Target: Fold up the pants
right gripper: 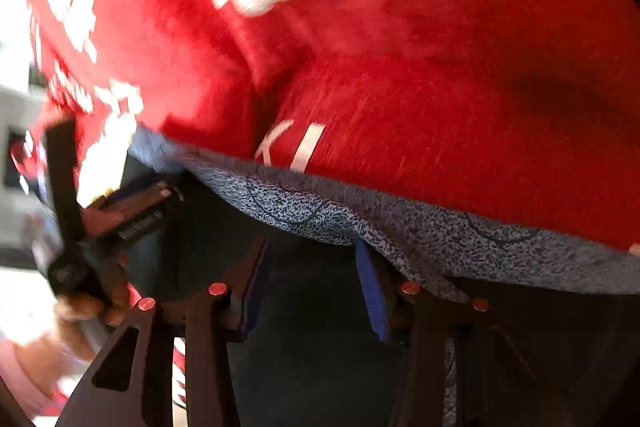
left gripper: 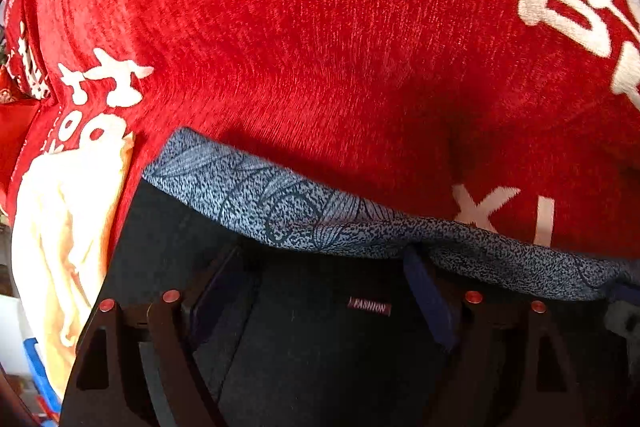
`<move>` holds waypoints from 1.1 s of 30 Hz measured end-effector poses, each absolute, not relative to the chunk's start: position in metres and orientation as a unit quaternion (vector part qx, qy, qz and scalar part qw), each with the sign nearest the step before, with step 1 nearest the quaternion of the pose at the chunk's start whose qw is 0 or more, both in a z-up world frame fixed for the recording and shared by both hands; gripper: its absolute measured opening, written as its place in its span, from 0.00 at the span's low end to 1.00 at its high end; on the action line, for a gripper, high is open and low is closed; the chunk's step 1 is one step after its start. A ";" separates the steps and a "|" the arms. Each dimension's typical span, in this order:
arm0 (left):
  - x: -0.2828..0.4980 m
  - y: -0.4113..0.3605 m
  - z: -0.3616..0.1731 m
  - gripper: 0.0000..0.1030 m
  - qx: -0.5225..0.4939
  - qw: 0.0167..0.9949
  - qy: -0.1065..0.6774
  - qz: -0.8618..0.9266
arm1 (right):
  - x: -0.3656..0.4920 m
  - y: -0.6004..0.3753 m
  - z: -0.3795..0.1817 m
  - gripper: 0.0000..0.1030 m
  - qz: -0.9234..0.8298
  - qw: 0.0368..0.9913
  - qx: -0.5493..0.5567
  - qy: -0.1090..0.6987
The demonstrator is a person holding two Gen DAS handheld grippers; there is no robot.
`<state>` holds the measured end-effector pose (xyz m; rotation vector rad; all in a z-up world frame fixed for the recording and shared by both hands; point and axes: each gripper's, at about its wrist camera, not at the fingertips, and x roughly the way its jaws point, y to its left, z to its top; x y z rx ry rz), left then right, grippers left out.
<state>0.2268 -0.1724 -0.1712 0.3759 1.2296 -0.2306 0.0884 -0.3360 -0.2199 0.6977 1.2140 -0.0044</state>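
Observation:
Dark navy pants (left gripper: 320, 347) with a small "FASHION" label (left gripper: 369, 306) and a speckled blue-grey waistband lining (left gripper: 304, 211) lie on a red cloth. My left gripper (left gripper: 328, 267) has its jaws apart, with pants fabric lying between the fingers at the waistband. My right gripper (right gripper: 312, 263) also has its jaws apart over the pants (right gripper: 312, 347), close to the same waistband lining (right gripper: 400, 227). The left gripper (right gripper: 132, 215) shows at the left of the right wrist view, blurred.
A red cloth with white characters (left gripper: 320, 47) covers the surface beyond the pants and fills both views (right gripper: 440, 87). A cream-yellow print (left gripper: 68, 219) is on its left part. A hand (right gripper: 80, 311) holds the left tool.

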 end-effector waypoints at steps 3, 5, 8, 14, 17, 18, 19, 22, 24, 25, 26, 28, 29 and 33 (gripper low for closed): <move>0.221 -0.173 -0.165 0.81 0.181 0.788 0.578 -0.109 | 0.078 -0.345 -0.212 0.47 -0.010 0.760 0.359 0.541; 0.208 -0.174 -0.158 0.81 0.184 0.784 0.582 -0.116 | 0.067 -0.344 -0.201 0.57 -0.015 0.766 0.353 0.537; 0.177 -0.177 -0.147 0.81 0.192 0.771 0.592 -0.134 | 0.038 -0.344 -0.185 0.64 -0.012 0.770 0.353 0.531; 0.103 -0.191 -0.134 0.81 0.209 0.745 0.612 -0.163 | -0.027 -0.335 -0.178 0.65 -0.028 0.752 0.373 0.542; 0.070 -0.201 -0.131 0.81 0.221 0.731 0.620 -0.181 | -0.066 -0.336 -0.173 0.65 -0.038 0.745 0.384 0.544; 0.063 -0.204 -0.131 0.81 0.225 0.726 0.621 -0.189 | -0.076 -0.335 -0.173 0.65 -0.041 0.744 0.384 0.545; 0.054 -0.207 -0.131 0.81 0.230 0.722 0.622 -0.196 | -0.087 -0.336 -0.172 0.65 -0.044 0.742 0.385 0.546; 0.031 -0.215 -0.130 0.81 0.245 0.711 0.621 -0.220 | -0.117 -0.337 -0.173 0.65 -0.061 0.735 0.400 0.544; 0.016 -0.220 -0.129 0.81 0.255 0.705 0.618 -0.237 | -0.135 -0.337 -0.174 0.65 -0.075 0.730 0.409 0.542; 0.011 -0.220 -0.130 0.81 0.257 0.702 0.618 -0.245 | -0.144 -0.337 -0.174 0.65 -0.083 0.729 0.412 0.540; 0.003 -0.222 -0.129 0.81 0.262 0.698 0.615 -0.256 | -0.154 -0.336 -0.174 0.65 -0.095 0.729 0.413 0.538; -0.009 -0.223 -0.128 0.81 0.272 0.696 0.608 -0.270 | -0.177 -0.332 -0.175 0.65 -0.122 0.725 0.417 0.534; -0.016 -0.224 -0.128 0.81 0.277 0.694 0.604 -0.276 | -0.186 -0.332 -0.176 0.65 -0.131 0.724 0.421 0.531; -0.041 -0.220 -0.122 0.81 0.278 0.691 0.599 -0.295 | -0.230 -0.325 -0.181 0.65 -0.175 0.715 0.440 0.514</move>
